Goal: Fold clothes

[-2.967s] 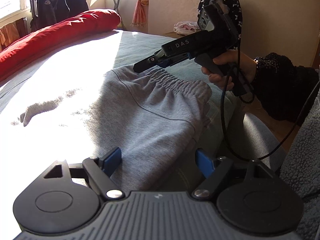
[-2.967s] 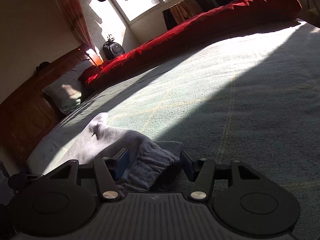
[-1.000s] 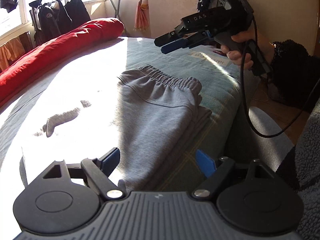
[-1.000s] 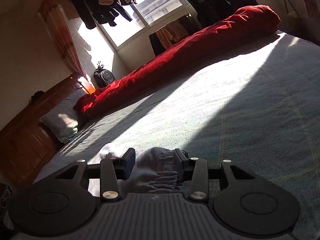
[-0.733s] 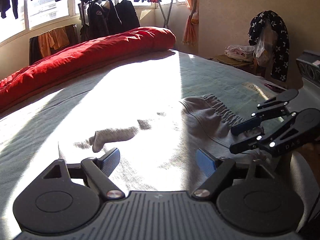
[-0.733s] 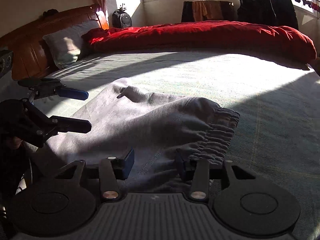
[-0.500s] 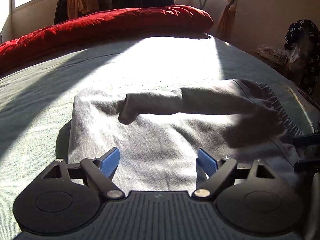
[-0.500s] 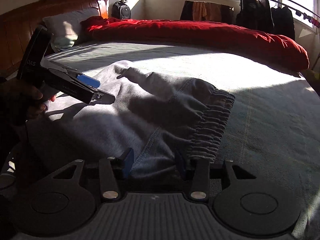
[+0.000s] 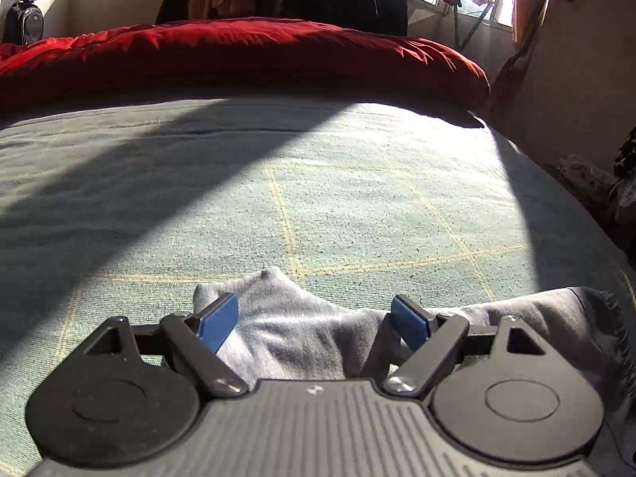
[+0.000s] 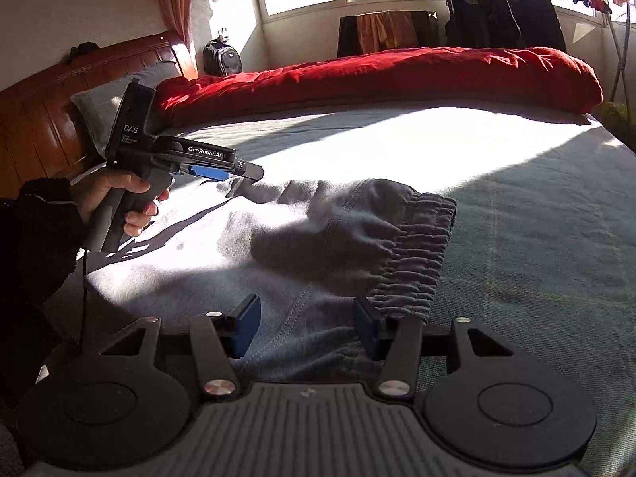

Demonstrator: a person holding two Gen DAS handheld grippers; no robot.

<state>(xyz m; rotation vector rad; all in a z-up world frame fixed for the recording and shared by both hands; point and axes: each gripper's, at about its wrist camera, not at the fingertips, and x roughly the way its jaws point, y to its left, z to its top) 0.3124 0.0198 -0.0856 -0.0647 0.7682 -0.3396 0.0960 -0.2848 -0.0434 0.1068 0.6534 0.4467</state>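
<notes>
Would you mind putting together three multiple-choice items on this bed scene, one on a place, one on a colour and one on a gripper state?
1. Where does the elastic waistband of the grey sweatpants lie in the right wrist view?
A. at the garment's right end
B. tucked under the pillow
C. hanging off the headboard

2. What colour is the rolled duvet along the far side of the bed?
A. green
B. red
C. white

3. How stand the fingers of the left gripper?
A. shut on the garment
B. shut on nothing
C. open, with grey cloth between them

Answers: 1 A, the gathered band shows at the right end of the cloth on the bedcover; 2 B, it is plainly red in both views; 3 C, the blue pads stand well apart in the left wrist view.
</notes>
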